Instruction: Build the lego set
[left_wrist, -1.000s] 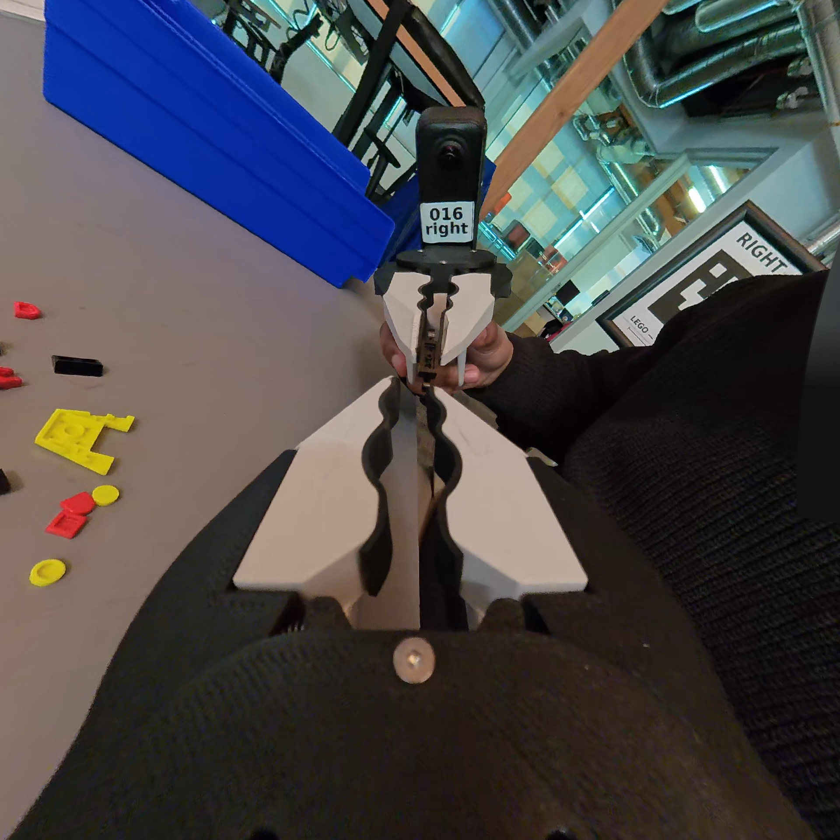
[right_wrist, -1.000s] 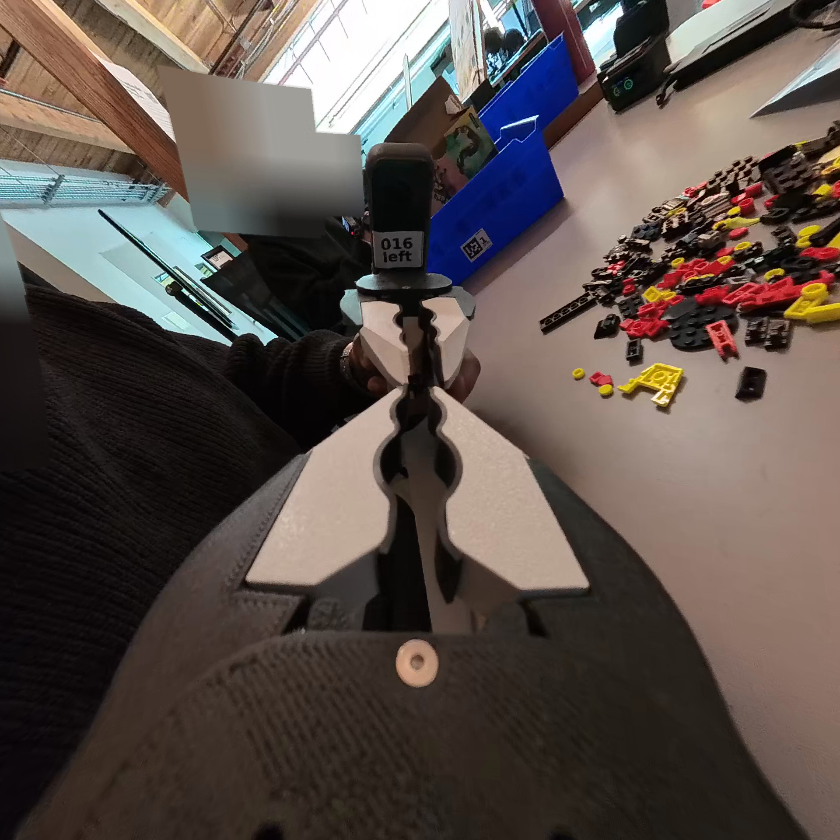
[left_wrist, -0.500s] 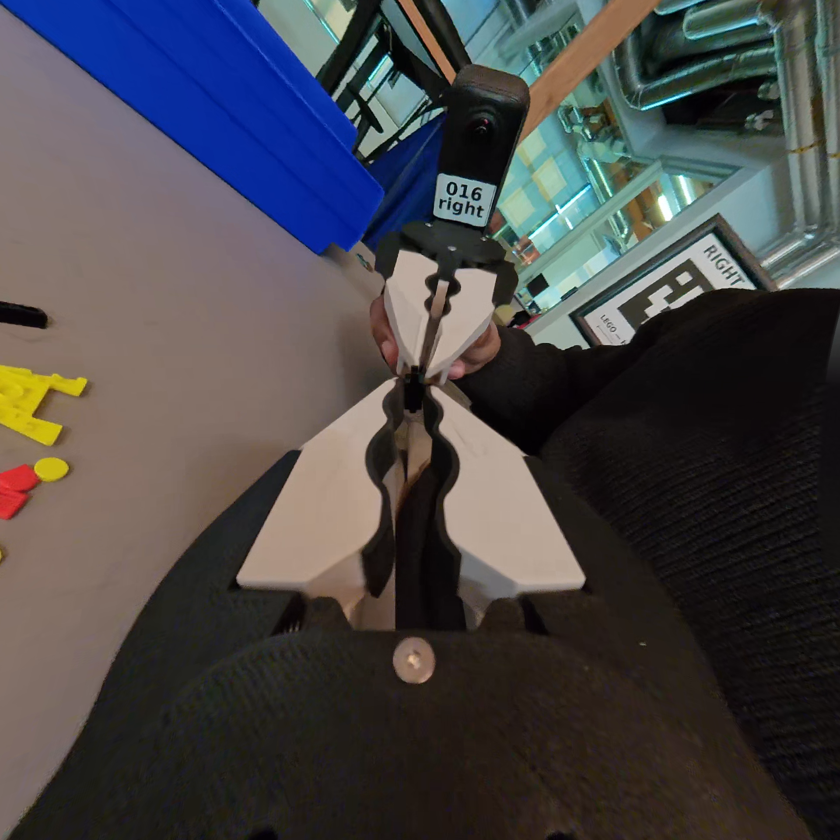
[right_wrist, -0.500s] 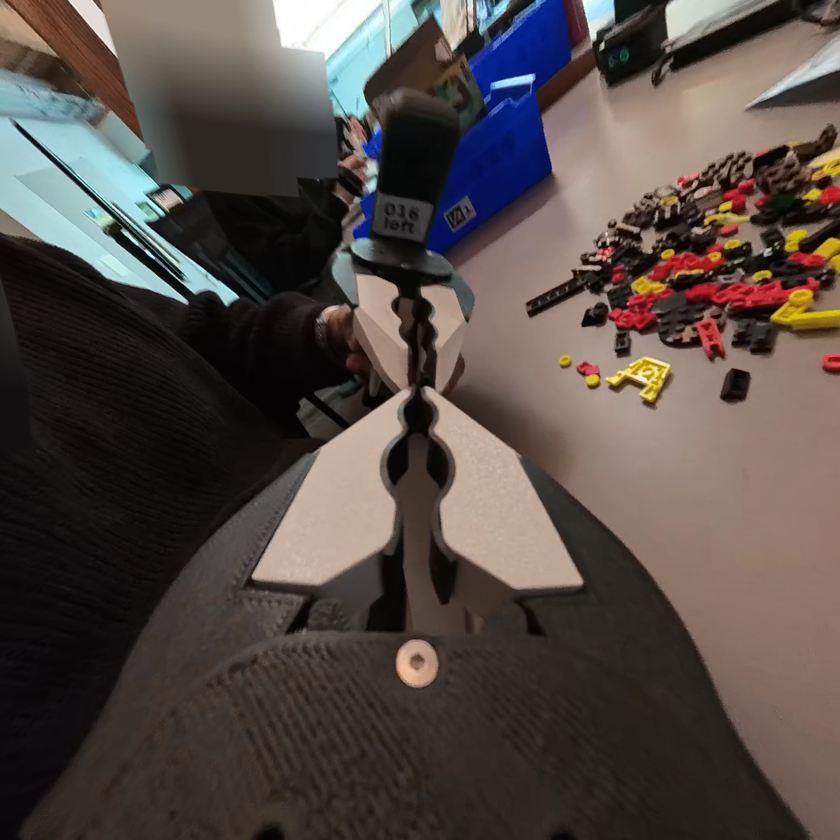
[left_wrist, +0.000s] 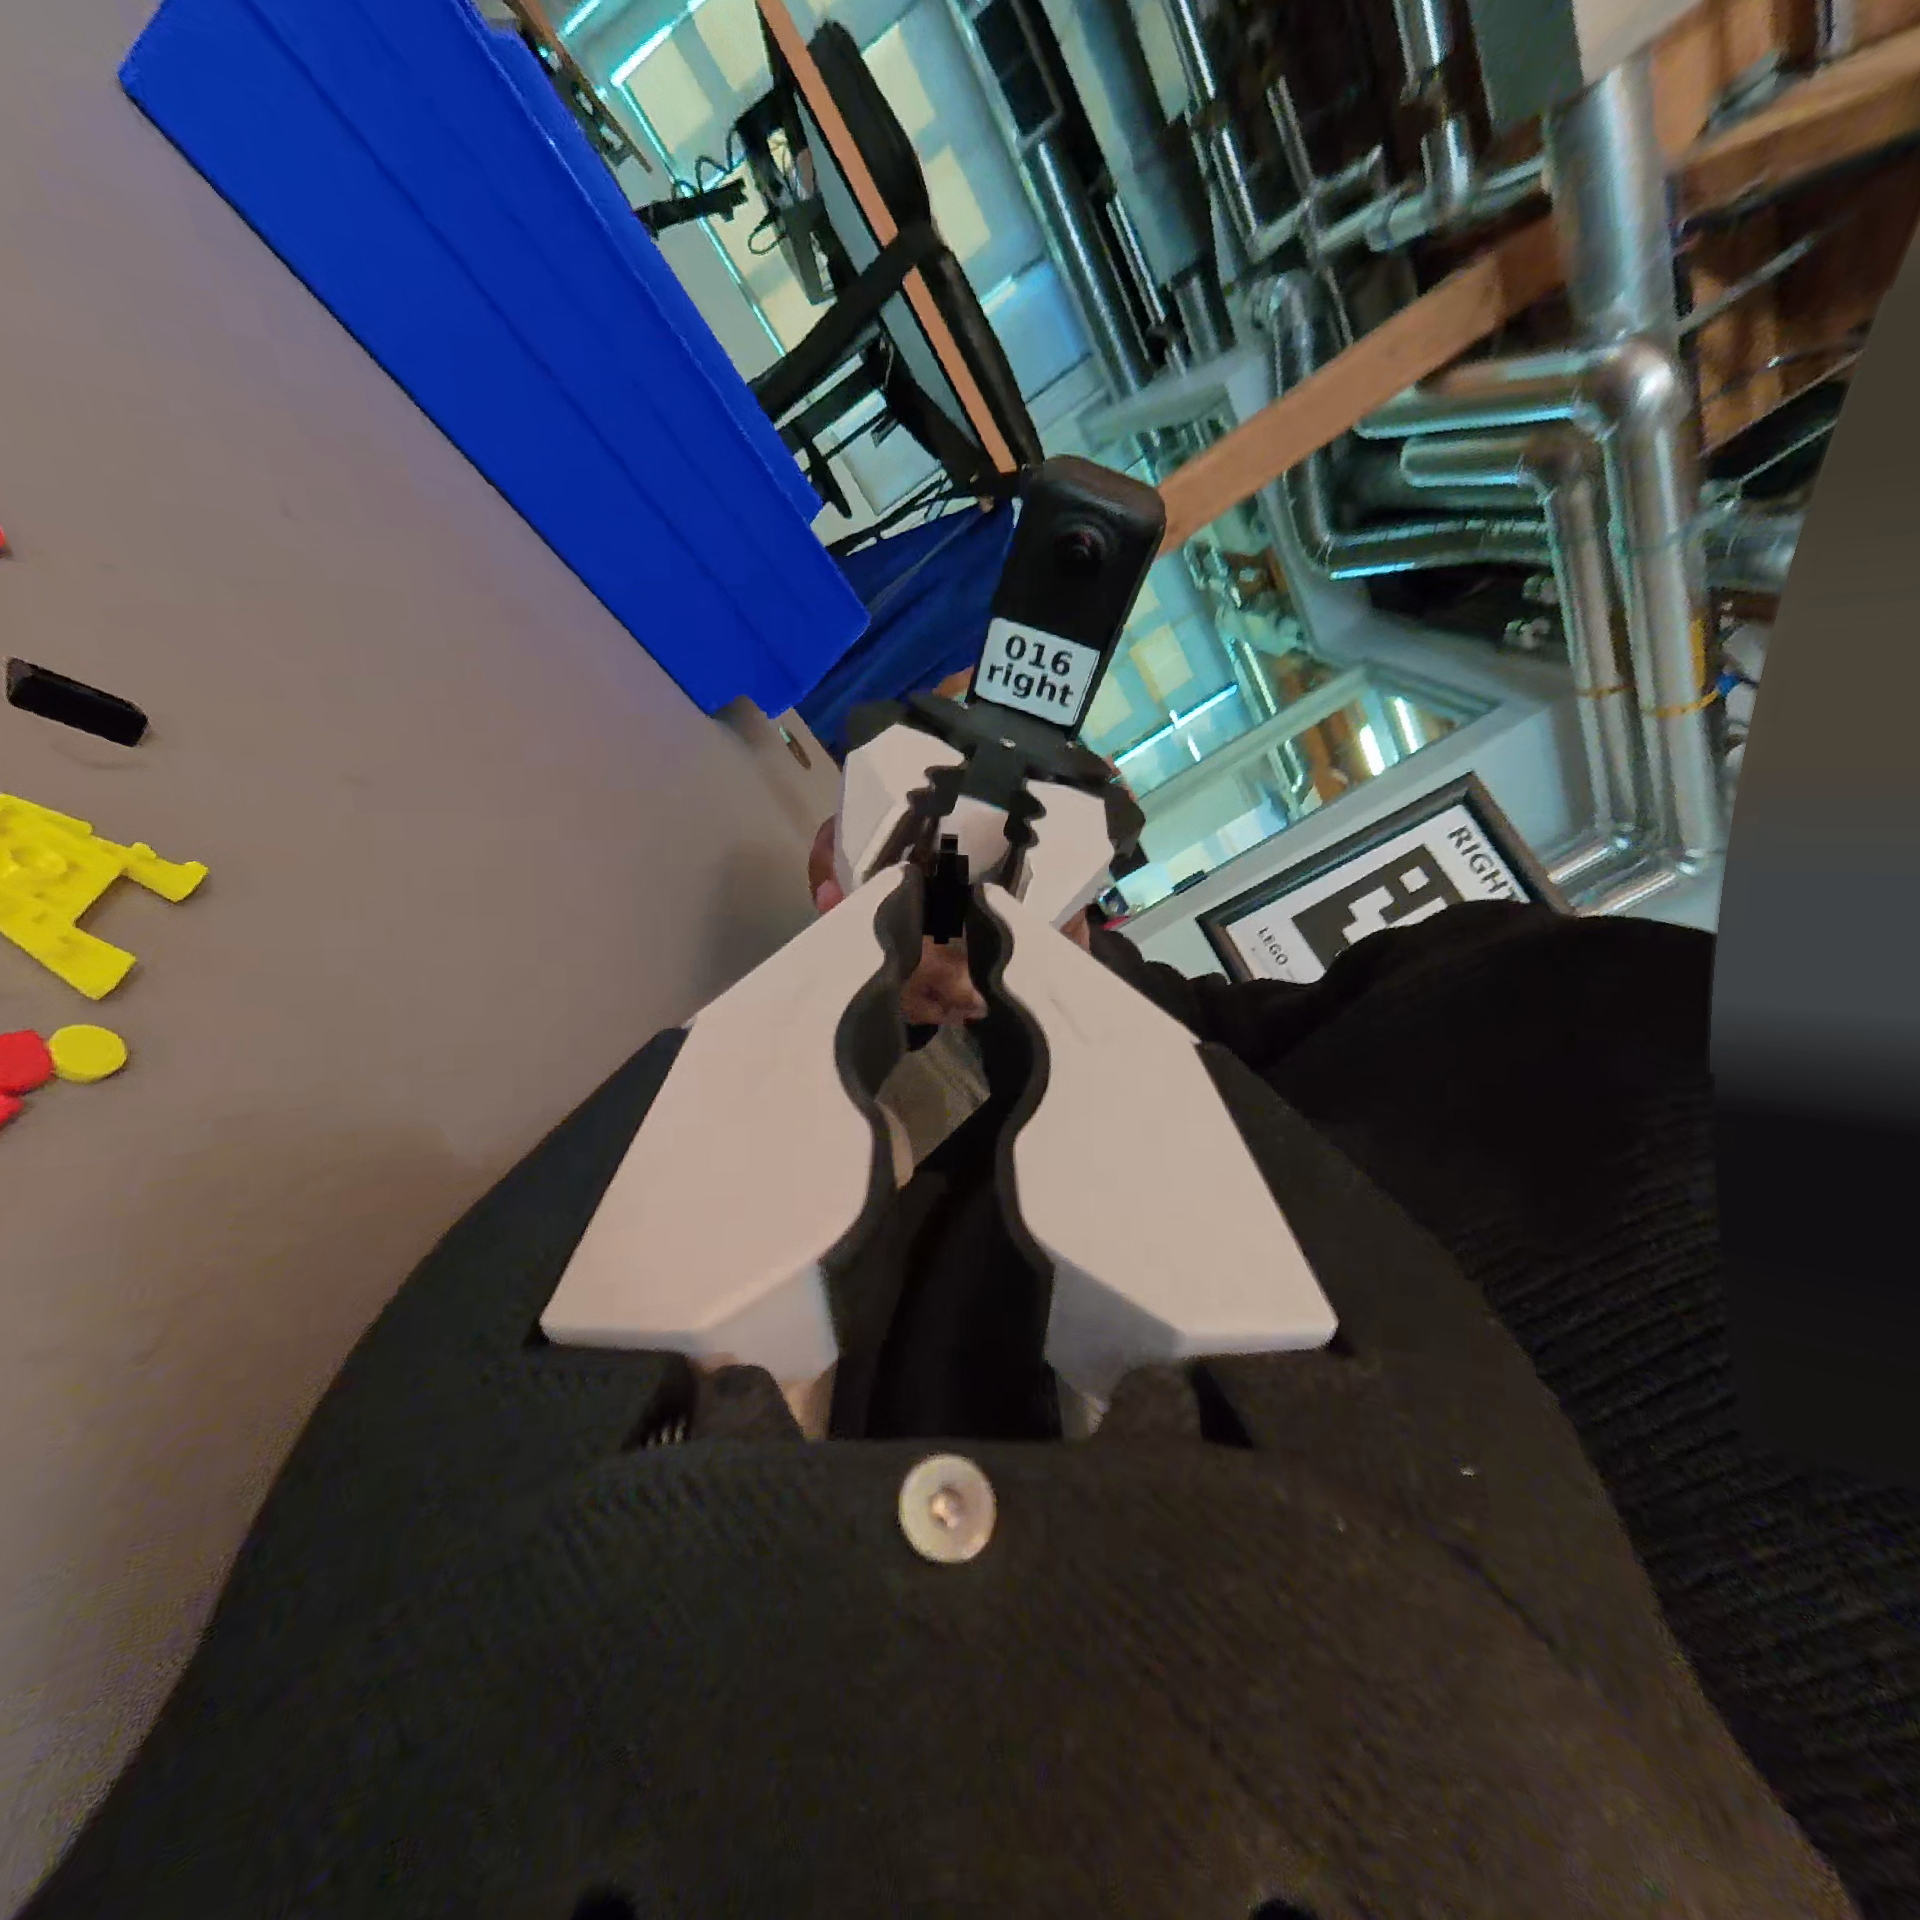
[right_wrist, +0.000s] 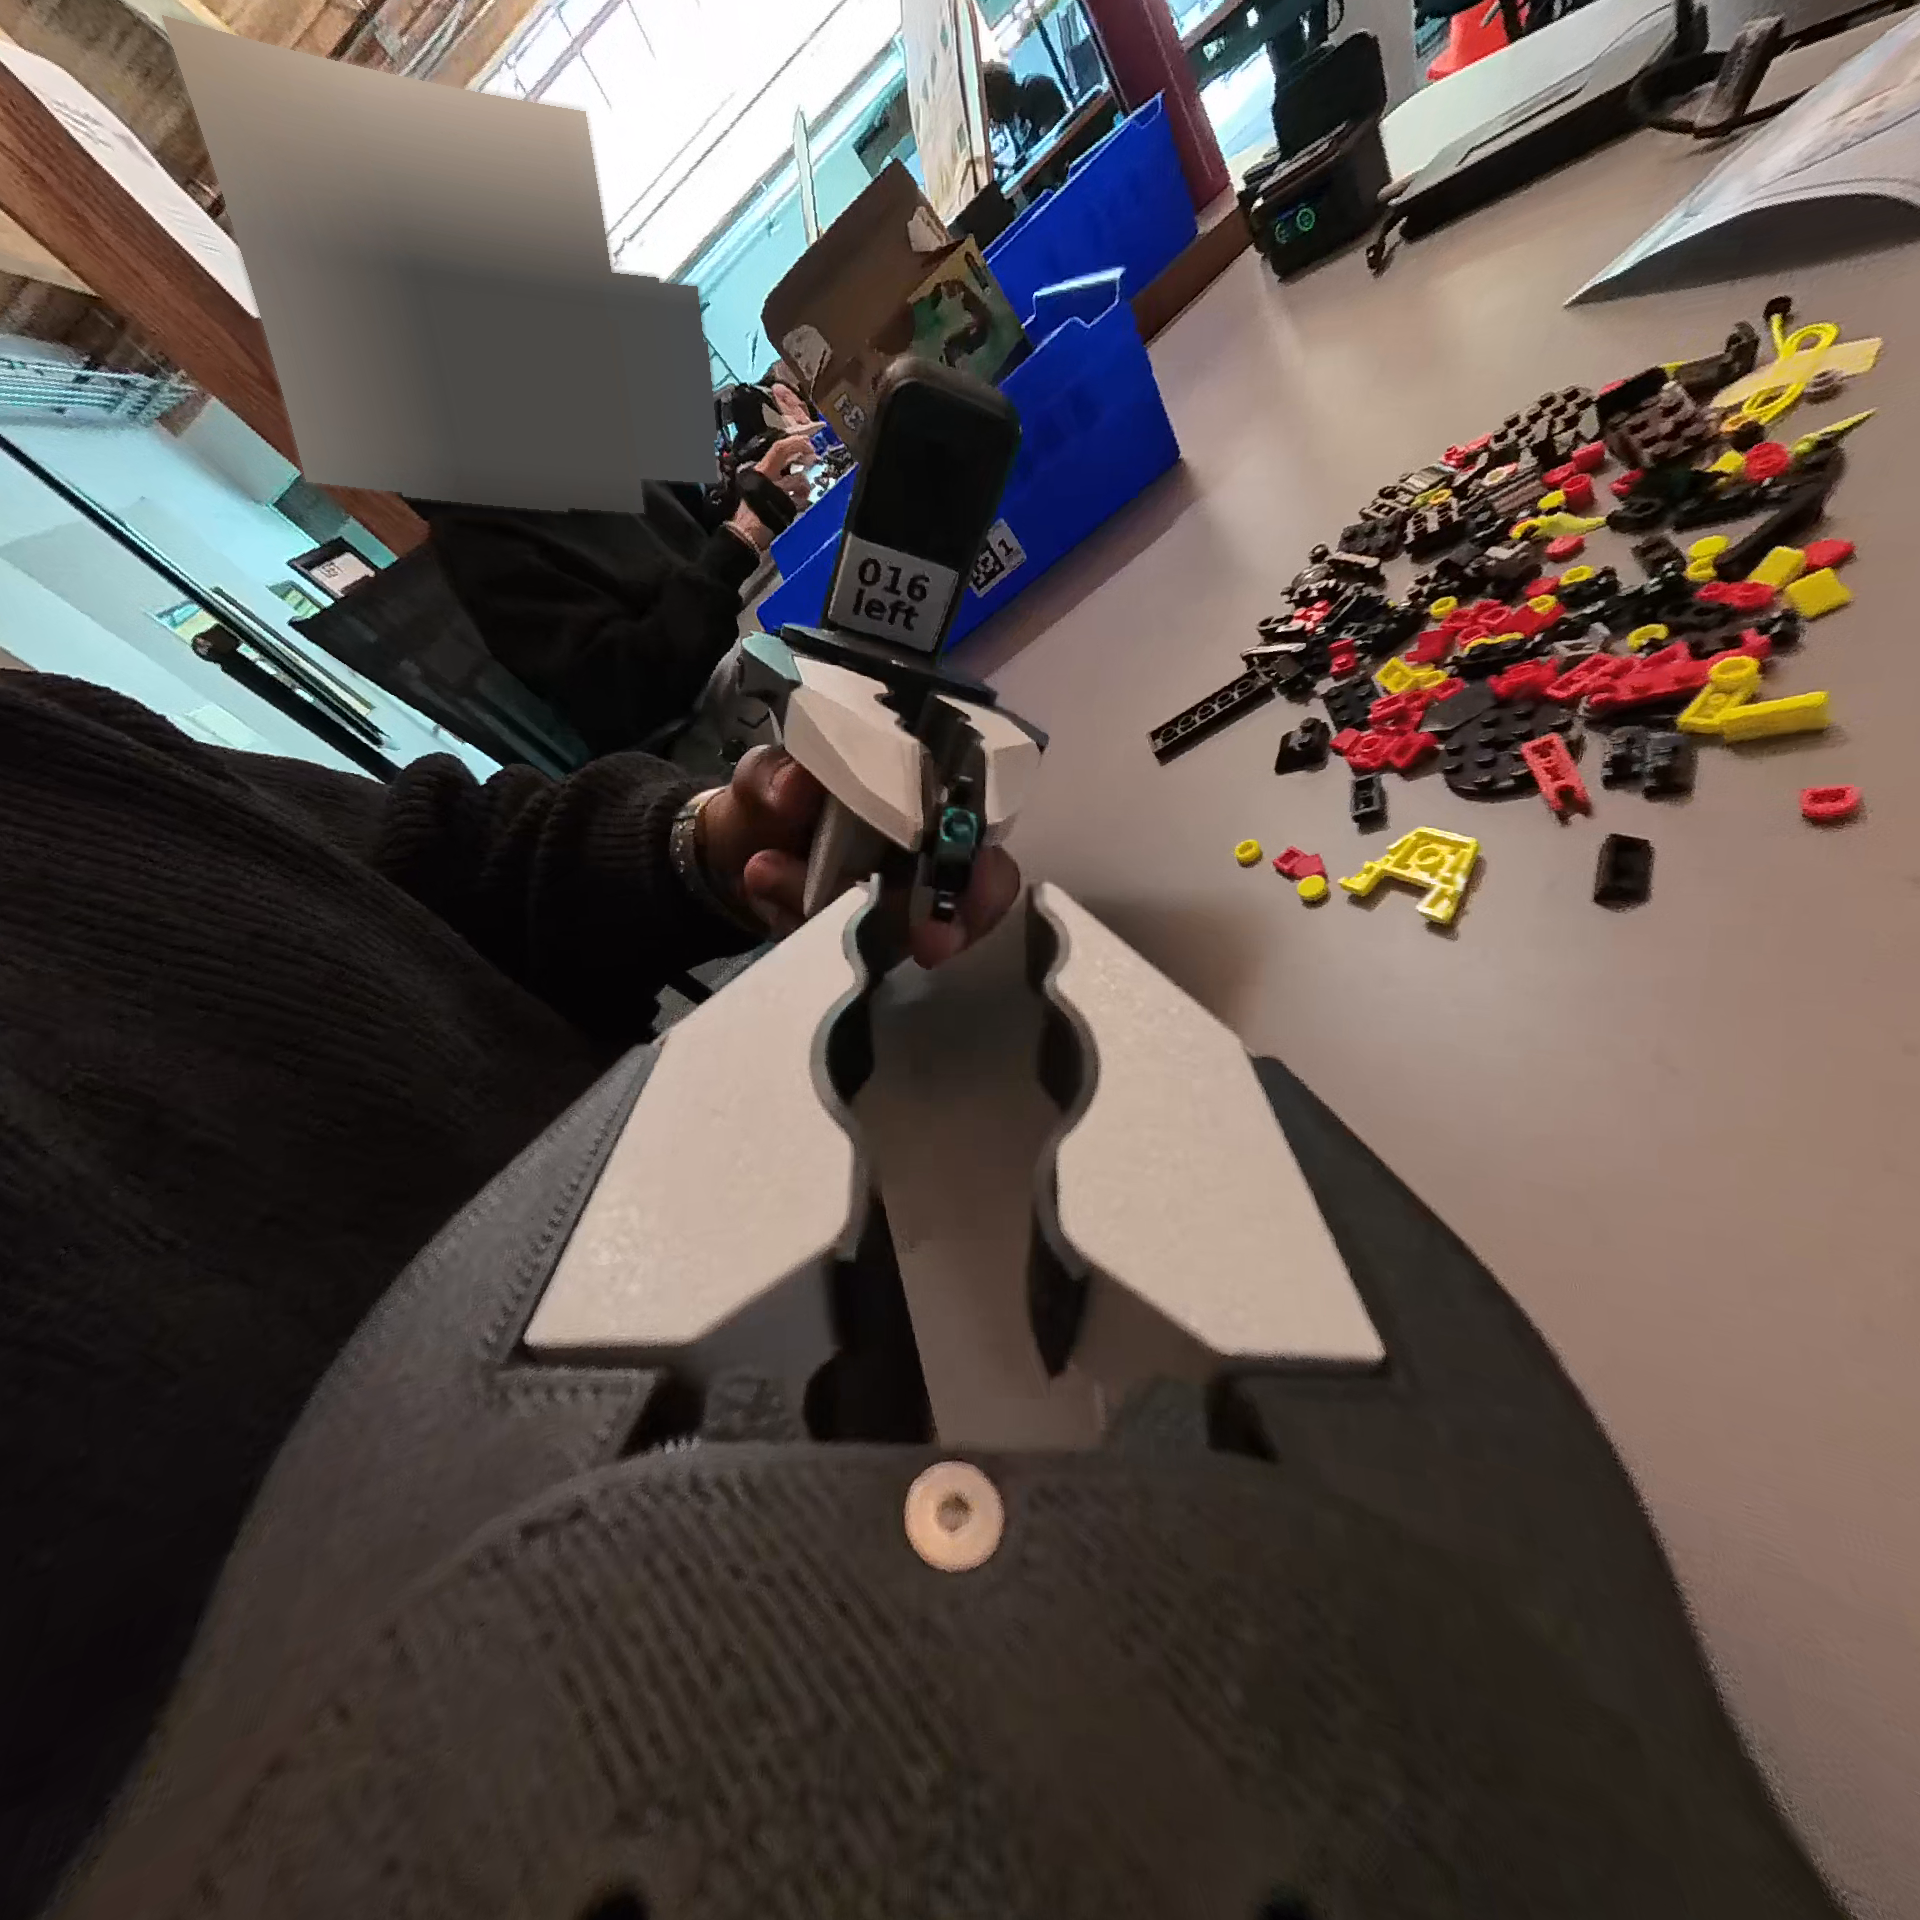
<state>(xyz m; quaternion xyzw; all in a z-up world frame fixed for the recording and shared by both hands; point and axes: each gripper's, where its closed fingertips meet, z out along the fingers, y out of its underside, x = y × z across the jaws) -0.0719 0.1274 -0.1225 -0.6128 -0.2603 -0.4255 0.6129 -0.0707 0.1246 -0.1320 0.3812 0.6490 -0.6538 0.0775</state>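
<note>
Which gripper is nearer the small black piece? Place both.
Left. The left gripper is shut on the small black piece; the right gripper is open, fingertips flanking its end without gripping.

A grey table (right_wrist: 1558, 1143) fills the foreground. At its far edge stand blue plastic bins (left_wrist: 499, 343), and one of them holds an open cardboard box (right_wrist: 883, 301). Beyond the bins are bright windows (right_wrist: 727, 125). Above the bins in the left wrist view run silver ducts and pipes (left_wrist: 1600, 416) beside a wooden beam (left_wrist: 1403, 343). A brick wall (right_wrist: 114, 239) stands left of the windows.
</note>
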